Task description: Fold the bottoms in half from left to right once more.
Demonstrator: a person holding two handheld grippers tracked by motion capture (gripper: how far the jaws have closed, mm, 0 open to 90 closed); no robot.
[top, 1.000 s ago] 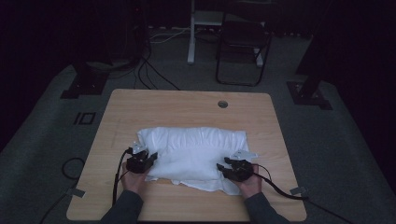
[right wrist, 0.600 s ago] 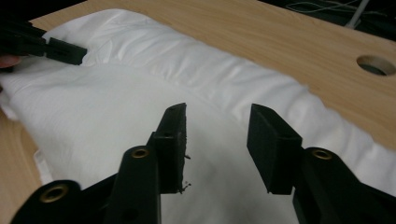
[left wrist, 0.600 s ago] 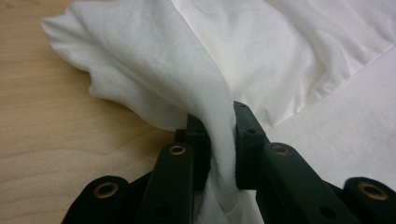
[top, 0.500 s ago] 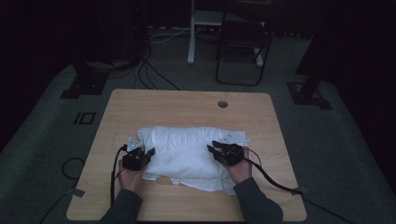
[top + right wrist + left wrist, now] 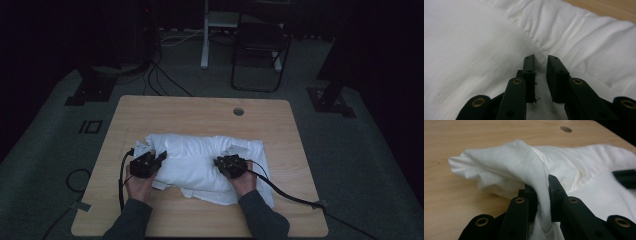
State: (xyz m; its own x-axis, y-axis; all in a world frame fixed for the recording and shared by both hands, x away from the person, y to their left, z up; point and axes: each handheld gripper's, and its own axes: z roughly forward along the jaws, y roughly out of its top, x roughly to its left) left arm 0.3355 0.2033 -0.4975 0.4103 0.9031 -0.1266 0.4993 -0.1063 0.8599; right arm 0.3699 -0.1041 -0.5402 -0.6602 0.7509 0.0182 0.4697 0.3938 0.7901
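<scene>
Pillowcase [image 5: 235, 192] fabric lies nearest us, its loose white hem spread on the table [image 5: 200, 107] along the near edge of the pillow [image 5: 200, 155], which rests across the middle of the wooden top. We judge the work in hand to be drawing this cover over the pillow. Our left gripper [image 5: 161, 157] sits at the near left corner, and in the left gripper view its jaws are clamped on a gathered fold of the cloth [image 5: 541, 195], which rises out of the pinch and drapes back over the corner. Our right gripper [image 5: 226, 161] rests on top of the pillow toward the right; in the right gripper view its jaws have just been closing and now stand a narrow gap apart over a raised ridge of cloth, with a little fabric lying between them but, as far as we can tell, not yet pinched. To do this step well, we should finish the right pinch on the cover layer alone, not on the filling beneath, and match the left grip so both sides pull evenly. Then we would lift the opening just clear of the pillow and ease it toward the far side, keeping the fold taut between the hands so it does not bunch. Farther off, the far edge of the pillow lies bare, and beyond it the table shows a round cable hole [image 5: 238, 111].
</scene>
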